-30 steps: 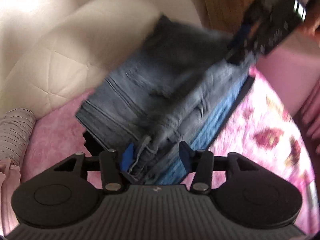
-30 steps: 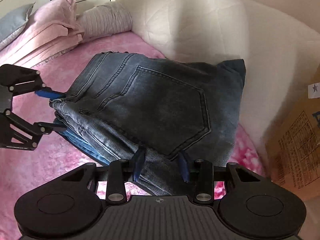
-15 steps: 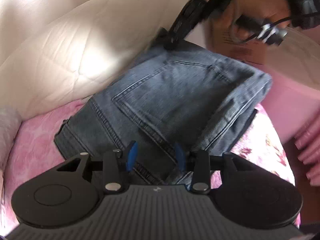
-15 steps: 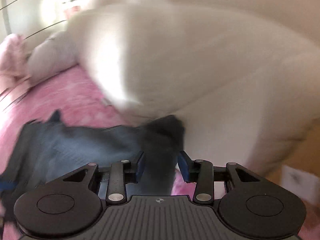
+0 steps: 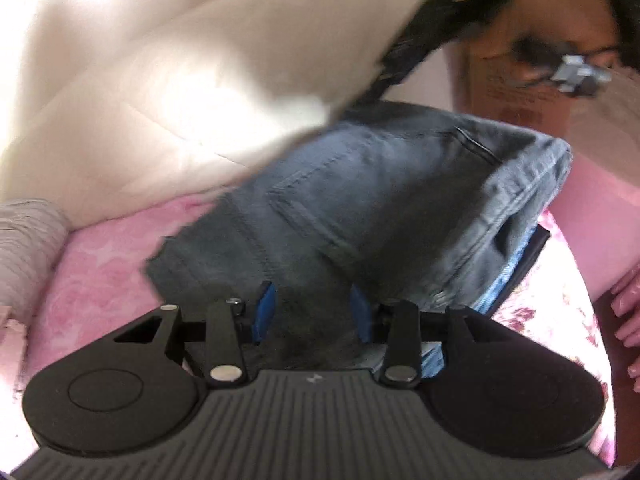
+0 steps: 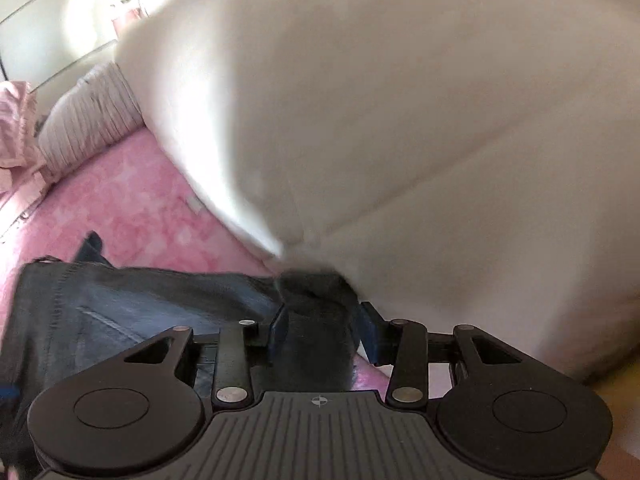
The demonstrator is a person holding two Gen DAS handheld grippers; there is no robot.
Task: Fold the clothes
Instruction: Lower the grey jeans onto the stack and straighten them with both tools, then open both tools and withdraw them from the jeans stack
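Note:
The folded dark grey jeans point(image 5: 360, 208) lie on top of a lighter blue folded garment point(image 5: 502, 280) on the pink bedspread, pushed against a white padded headboard. My left gripper point(image 5: 310, 312) holds the near edge of the jeans between its blue pads. My right gripper point(image 6: 322, 330) is shut on the far corner of the jeans point(image 6: 120, 312), right beside the headboard. In the left wrist view the right gripper point(image 5: 420, 52) shows blurred at the top, held by a hand.
The white padded headboard point(image 6: 400, 120) fills the space behind the pile. A striped pillow point(image 6: 88, 116) and pink bedding point(image 6: 16, 120) lie at the left. A cardboard box point(image 5: 516, 84) stands at the bed's right side. The pink bedspread point(image 6: 140, 200) stretches leftward.
Both grippers have carried the jeans toward the headboard. The pile has turned, and the right wrist view swung from above the jeans to facing the headboard.

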